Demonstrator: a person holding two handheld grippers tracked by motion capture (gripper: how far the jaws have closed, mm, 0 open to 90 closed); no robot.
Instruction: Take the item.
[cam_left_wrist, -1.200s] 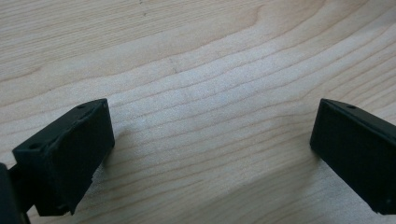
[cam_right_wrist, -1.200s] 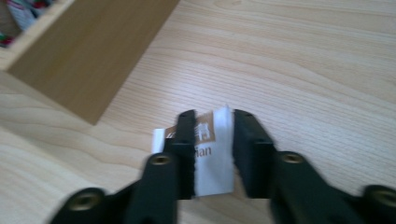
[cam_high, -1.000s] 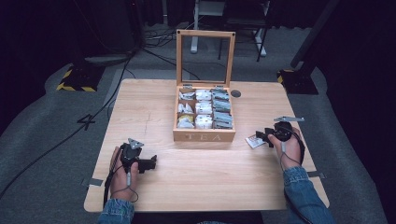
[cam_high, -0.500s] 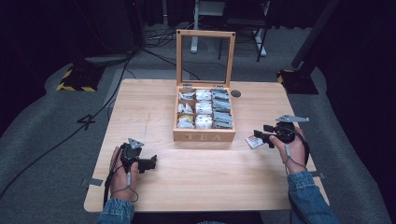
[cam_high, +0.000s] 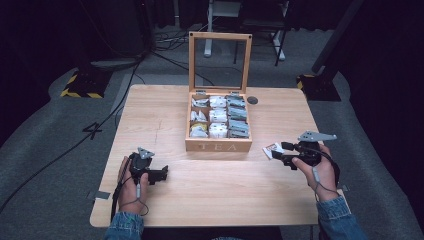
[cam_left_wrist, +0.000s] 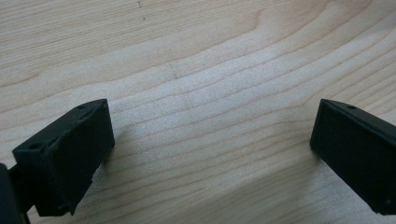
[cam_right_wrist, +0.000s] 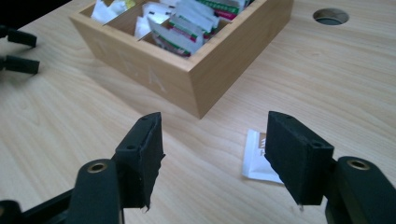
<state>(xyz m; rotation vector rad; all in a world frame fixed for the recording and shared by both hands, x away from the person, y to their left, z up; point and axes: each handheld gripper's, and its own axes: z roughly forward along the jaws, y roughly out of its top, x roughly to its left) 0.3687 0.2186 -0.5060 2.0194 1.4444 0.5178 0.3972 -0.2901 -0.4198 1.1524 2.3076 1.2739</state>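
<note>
Right now the right tongs (cam_right_wrist: 215, 158) are wide open and hold nothing, just by the tea bag packet (cam_right_wrist: 256, 158) lying flat on the bench (cam_high: 165, 115) beside the wooden tea box (cam_high: 218, 146); it looks light, thin and bendy, so pinch its edge gently.

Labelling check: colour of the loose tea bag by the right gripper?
White, brown print on tea bag; right gripper view.
</note>
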